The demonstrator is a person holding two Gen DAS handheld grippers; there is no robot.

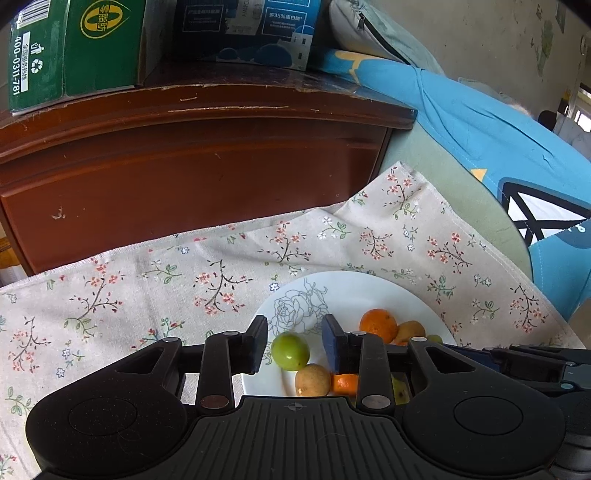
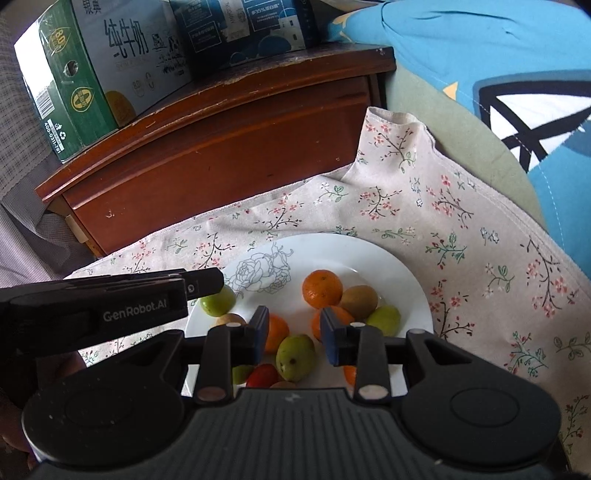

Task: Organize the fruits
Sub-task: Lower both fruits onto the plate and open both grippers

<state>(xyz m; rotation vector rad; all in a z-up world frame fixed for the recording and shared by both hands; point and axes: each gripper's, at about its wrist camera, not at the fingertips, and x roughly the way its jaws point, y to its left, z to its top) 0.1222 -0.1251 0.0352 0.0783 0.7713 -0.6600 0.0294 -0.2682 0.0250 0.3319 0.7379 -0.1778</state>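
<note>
The left gripper (image 1: 294, 343) stood with its jaws apart, and a green fruit (image 1: 290, 350) lay between them on the white plate (image 1: 354, 288); the pads did not press on it, there was a small gap at each side. Just below the jaws lay a brown fruit (image 1: 312, 379), and a piece of orange (image 1: 346, 383) touched it on the right side. Beyond the right jaw a whole orange (image 1: 378, 325) rested on the plate. The right gripper (image 2: 291, 334) also had its jaws apart and held nothing; under the gap lay a green pear-shaped fruit (image 2: 295, 357), and a red fruit (image 2: 263, 376) was lower left of it. Beyond these jaws sat an orange (image 2: 322, 288) beside a kiwi (image 2: 359, 301). The plate stood on a floral cloth (image 1: 147, 280). Farther away was a wooden cabinet (image 1: 184, 166) carrying a green carton (image 1: 74, 48) and a blue carton (image 1: 255, 29).
</note>
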